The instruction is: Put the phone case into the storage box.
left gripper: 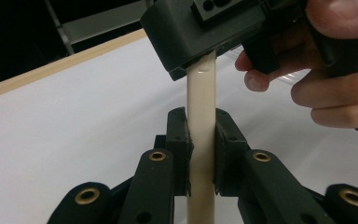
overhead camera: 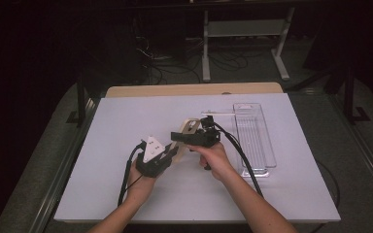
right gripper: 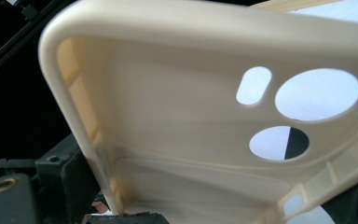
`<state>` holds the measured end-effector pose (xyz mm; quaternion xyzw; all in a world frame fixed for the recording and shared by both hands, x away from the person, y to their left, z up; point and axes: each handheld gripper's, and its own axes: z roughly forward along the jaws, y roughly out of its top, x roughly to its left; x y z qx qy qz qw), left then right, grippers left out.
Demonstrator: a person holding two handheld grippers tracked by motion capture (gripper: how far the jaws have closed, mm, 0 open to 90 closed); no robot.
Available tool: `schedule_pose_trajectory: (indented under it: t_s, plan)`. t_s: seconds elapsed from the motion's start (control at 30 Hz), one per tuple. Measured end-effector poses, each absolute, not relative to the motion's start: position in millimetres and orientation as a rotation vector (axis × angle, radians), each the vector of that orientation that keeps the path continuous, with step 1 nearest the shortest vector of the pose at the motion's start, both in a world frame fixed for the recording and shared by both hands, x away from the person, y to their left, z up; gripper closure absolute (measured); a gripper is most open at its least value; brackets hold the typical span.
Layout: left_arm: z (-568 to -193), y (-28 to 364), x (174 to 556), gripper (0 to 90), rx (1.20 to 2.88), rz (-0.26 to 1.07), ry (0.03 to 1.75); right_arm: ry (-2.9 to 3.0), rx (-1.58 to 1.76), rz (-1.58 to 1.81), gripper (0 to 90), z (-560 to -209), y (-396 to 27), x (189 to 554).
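Phone case (overhead camera: pixel 187 130), cream-coloured and empty, is held clear of the white table (overhead camera: pixel 126 126) at the centre of the high view, between the left gripper (overhead camera: pixel 171 153) and the right gripper (overhead camera: pixel 180 136); a clear plastic tray (overhead camera: pixel 271 160) lies to the right of the hands, near the table's right edge, with bare room left of them; in the left gripper view the case's thin edge (left gripper: pixel 201 135) runs up the middle of the frame, the jaws nearly closed and pressing on it from both sides, while the other gripper's body (left gripper: pixel 205 28) sits over its upper end beside the person's fingers (left gripper: pixel 335 93); in the right gripper view the case's inner face (right gripper: pixel 182 140) spans the frame, camera cut-outs at the right, its lower rim meeting dark jaw parts at the bottom, though whether they clamp it I cannot tell; the step looks like a two-handed hold or hand-over, and the next move probably calls for one grip to loosen before the case travels, likely toward the tray, minding its raised rim.
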<state>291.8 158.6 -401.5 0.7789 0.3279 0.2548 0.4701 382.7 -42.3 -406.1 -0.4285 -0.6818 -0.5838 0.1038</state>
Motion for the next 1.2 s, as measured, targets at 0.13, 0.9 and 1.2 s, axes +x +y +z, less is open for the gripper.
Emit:
schedule_pose_trajectory:
  t_s: [0.13,0.9,1.2]
  plan:
    - [-401.6,159.0,293.0,77.8,1.92,0.625,0.791,-2.014,-1.265,-1.727,8.7,-405.6,-42.3,382.4]
    - [-398.2,184.7,298.6,45.5,2.003,0.45,0.754,-2.036,-1.289,-1.722,9.1,-404.7,-46.7,382.0]
    - [-400.9,206.5,295.2,33.9,2.024,0.377,0.697,-2.055,-1.291,-1.713,9.1,-405.3,-47.9,382.1]
